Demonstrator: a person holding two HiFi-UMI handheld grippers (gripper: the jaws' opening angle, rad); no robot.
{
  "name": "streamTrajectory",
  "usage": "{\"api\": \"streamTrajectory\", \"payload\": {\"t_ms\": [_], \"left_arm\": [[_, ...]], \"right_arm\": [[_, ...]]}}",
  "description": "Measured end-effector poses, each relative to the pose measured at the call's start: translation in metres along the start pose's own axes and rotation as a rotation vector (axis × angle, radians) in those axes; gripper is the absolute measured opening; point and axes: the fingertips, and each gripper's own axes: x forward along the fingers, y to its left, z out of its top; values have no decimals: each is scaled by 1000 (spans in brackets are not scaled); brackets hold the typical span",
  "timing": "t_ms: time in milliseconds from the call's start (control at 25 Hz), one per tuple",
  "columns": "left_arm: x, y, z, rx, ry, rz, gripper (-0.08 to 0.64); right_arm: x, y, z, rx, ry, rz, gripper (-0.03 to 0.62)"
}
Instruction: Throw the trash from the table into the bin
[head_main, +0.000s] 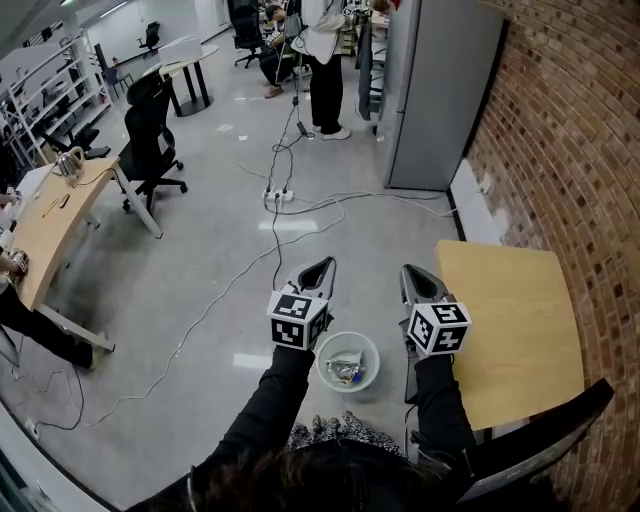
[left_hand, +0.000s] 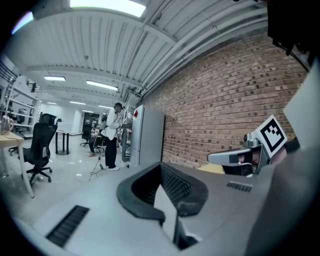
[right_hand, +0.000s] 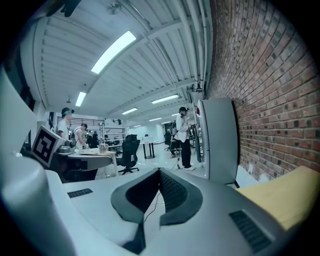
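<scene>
table (head_main: 520, 330) bare | trash (head_main: 345, 368) in bin (head_main: 374, 360) | task looks done | left gripper (head_main: 327, 264), right gripper (head_main: 408, 271): jaws closed, empty

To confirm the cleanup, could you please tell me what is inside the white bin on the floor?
The white bin holds a small heap of crumpled, mostly silvery trash. Anything beneath that heap is covered.

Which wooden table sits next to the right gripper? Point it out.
The table against the brick wall, directly right of the right gripper; the other wooden table stands far left, cluttered.
</scene>
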Motion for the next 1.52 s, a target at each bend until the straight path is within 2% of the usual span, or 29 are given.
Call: {"api": "streamTrajectory", "payload": {"t_ms": [240,520,1520], "left_arm": [[-5,-4,27,15,-55,-18,5],[-11,-2,37,-4,-91,-16,5],[-7,-2,30,21,-72,-51,5]], "right_arm": [[-4,2,22,-24,-38,-10,12],[-9,3,37,-39,-77,-15,12],[-9,6,38,-51,-72,-35,11]]}}
